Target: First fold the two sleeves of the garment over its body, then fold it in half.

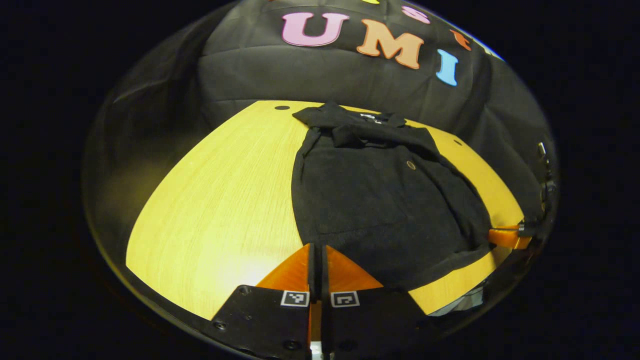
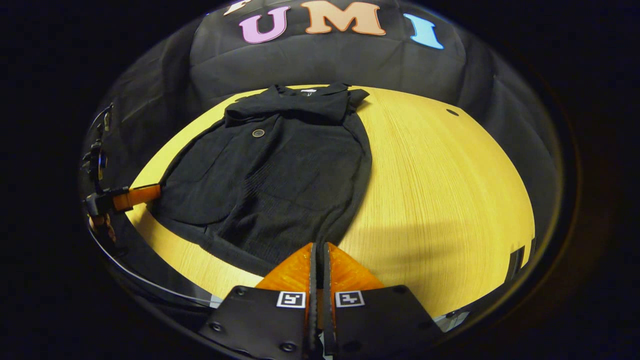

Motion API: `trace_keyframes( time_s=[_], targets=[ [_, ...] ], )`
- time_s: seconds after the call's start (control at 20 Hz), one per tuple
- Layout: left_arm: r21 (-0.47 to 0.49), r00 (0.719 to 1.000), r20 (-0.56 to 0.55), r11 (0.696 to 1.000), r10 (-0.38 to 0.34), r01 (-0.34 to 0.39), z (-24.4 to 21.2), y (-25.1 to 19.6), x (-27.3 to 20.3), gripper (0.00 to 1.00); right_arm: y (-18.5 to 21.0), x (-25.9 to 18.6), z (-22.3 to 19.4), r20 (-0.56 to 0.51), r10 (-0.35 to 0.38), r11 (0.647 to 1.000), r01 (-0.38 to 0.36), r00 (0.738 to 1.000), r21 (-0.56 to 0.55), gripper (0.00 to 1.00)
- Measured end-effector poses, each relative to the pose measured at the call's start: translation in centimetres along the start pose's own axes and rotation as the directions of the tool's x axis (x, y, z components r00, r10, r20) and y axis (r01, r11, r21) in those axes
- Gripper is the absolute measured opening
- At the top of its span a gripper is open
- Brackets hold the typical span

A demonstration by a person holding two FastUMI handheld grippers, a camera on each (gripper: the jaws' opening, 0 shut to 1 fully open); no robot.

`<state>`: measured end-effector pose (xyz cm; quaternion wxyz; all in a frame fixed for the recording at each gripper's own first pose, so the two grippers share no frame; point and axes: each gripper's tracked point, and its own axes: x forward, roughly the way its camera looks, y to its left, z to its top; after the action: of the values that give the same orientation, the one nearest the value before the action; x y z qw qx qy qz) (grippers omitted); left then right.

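Here, a black garment point(image 1: 380, 200) lies flat on the yellow tabletop point(image 1: 220, 210), sleeves apparently already folded over its body, its long axis running from the collar at the far edge to the hem nearest you. Your left gripper point(image 1: 318, 255) and right gripper point(image 2: 318, 252) both sit at that hem, at opposite corners, jaws pressed together; whether they pinch cloth, I cannot tell.

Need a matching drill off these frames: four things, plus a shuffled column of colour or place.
Things:
1. garment
2. table
3. button
4. collar

Descriptions:
a. yellow wood
b. small and round, on the garment's front
c. black, spread on the table
d. at the garment's far end

Pairs: 1-c, 2-a, 3-b, 4-d
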<state>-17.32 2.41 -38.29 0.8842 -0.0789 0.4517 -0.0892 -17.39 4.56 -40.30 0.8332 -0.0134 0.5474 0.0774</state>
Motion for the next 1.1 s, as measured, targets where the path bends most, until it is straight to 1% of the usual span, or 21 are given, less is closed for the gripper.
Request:
trace_keyframes(
  time_s=[0.05,0.1,0.15,0.2,0.3,0.45,0.5,0.65,0.8,0.95,1.05,1.1],
  targets=[
    [-0.03,1.0,-0.015,0.999,-0.021,0.02,0.0,-0.1,-0.1,0.0,0.0,0.2,0.1,0.002,0.011,1.0,-0.011,1.0,0.016,0.08],
    [-0.059,0.999,-0.026,0.998,-0.035,0.033,0.1,-0.1,-0.2,0.0,-0.2,-0.3,0.4,0.013,0.009,1.0,-0.01,1.0,0.027,0.03],
    [-0.079,0.999,-0.032,0.996,-0.033,0.031,0.4,0.4,-0.1,0.0,-0.4,-0.5,0.8,0.029,-0.002,1.0,0.001,1.0,0.024,0.03],
    [-0.09,0.999,-0.023,0.996,-0.028,0.026,0.9,0.6,-0.6,0.0,-0.2,-1.2,1.5,0.061,0.003,1.0,-0.005,0.998,0.022,0.03],
    [-0.096,0.998,0.033,0.994,-0.046,0.049,3.3,0.2,-1.5,0.0,0.2,-3.0,4.3,0.158,0.017,1.0,-0.018,0.987,0.009,0.03],
    [-0.078,0.992,0.093,0.993,-0.082,0.089,7.1,-0.7,-2.3,0.0,0.7,-5.4,9.1,0.255,0.019,1.0,-0.018,0.967,-0.005,0.03],
    [-0.076,0.991,0.097,0.993,-0.087,0.095,8.2,-0.8,-2.5,0.0,0.7,-6.0,10.8,0.284,0.019,1.0,-0.02,0.959,-0.002,0.03],
    [-0.067,0.983,0.148,0.991,-0.105,0.116,13.5,-0.9,-2.7,0.0,0.3,-7.5,15.9,0.372,0.014,1.0,-0.02,0.928,0.012,0.03],
    [-0.064,0.97,0.221,0.991,-0.104,0.121,19.3,-0.7,-2.5,0.0,-0.2,-8.3,20.5,0.432,0.013,0.999,-0.029,0.902,0.029,0.02],
    [-0.05,0.954,0.282,0.991,-0.106,0.125,24.7,-1.0,-1.5,0.0,-1.3,-8.4,25.3,0.472,0.013,0.999,-0.026,0.882,0.022,0.02],
    [-0.031,0.947,0.305,0.992,-0.103,0.118,27.5,-1.3,-0.4,0.0,-2.0,-8.2,28.3,0.491,0.015,0.999,-0.029,0.871,0.021,0.02],
    [-0.015,0.941,0.321,0.993,-0.107,0.118,28.8,-1.7,0.1,0.0,-2.5,-8.0,29.9,0.508,0.015,0.999,-0.028,0.861,0.019,0.02]
  ],
)
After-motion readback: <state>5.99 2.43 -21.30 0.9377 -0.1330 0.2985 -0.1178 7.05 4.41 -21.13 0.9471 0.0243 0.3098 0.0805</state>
